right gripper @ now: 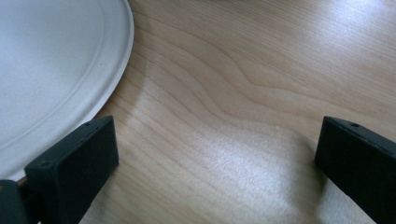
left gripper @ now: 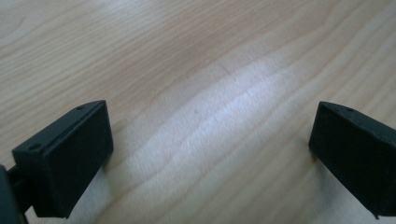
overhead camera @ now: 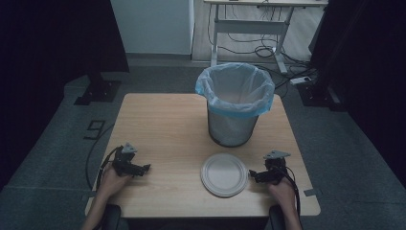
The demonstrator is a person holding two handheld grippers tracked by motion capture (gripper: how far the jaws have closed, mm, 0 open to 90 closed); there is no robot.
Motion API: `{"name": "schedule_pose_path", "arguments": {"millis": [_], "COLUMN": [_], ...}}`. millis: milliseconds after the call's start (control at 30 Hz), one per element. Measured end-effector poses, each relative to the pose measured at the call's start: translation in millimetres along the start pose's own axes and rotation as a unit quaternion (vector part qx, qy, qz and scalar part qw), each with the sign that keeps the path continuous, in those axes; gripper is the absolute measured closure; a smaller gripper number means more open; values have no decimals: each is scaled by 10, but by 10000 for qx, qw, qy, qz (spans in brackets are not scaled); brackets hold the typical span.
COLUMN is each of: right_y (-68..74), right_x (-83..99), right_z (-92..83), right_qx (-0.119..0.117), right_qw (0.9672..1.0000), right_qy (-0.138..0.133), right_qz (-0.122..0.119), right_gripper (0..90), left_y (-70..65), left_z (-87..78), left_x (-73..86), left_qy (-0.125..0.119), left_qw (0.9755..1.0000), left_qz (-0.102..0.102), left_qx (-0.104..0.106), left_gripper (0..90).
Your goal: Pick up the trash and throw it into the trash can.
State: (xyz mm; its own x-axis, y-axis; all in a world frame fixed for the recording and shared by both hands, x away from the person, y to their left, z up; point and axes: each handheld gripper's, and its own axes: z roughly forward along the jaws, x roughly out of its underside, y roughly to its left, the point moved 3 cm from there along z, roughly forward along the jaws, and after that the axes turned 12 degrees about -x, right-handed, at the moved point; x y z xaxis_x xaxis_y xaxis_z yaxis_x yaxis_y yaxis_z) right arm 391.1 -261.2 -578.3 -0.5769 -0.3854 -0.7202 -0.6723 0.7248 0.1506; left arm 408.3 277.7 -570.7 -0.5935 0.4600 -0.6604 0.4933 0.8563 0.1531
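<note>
A white paper plate lies flat on the wooden table, in front of a metal mesh waste bin lined with a pale blue bag. My right gripper rests on the table just right of the plate, open, with bare wood between its jaws; the plate's rim lies beside its left jaw. My left gripper rests near the table's left front, open and empty, far from the plate. In the left gripper view its jaws stand wide apart over bare wood.
The bin stands at the table's far middle. Beyond the table are a grey carpeted floor, a white desk frame with cables, and dark curtains on both sides.
</note>
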Motion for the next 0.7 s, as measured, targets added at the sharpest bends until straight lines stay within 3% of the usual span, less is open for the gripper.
{"name": "schedule_pose_path", "arguments": {"millis": [567,700], "right_y": [4,15], "right_x": [-19,-55], "right_z": [10,-31], "right_qx": [62,-68], "right_qw": [9999,9998], "right_qy": [13,68], "right_qz": [93,201], "right_gripper": [4,81], "left_y": [-6,-9], "left_z": [10,12], "left_x": [-13,-16], "left_qy": [7,11], "left_qw": [10000,10000], "left_qz": [1,-11], "left_qx": [9,-3], "left_gripper": [0,0]}}
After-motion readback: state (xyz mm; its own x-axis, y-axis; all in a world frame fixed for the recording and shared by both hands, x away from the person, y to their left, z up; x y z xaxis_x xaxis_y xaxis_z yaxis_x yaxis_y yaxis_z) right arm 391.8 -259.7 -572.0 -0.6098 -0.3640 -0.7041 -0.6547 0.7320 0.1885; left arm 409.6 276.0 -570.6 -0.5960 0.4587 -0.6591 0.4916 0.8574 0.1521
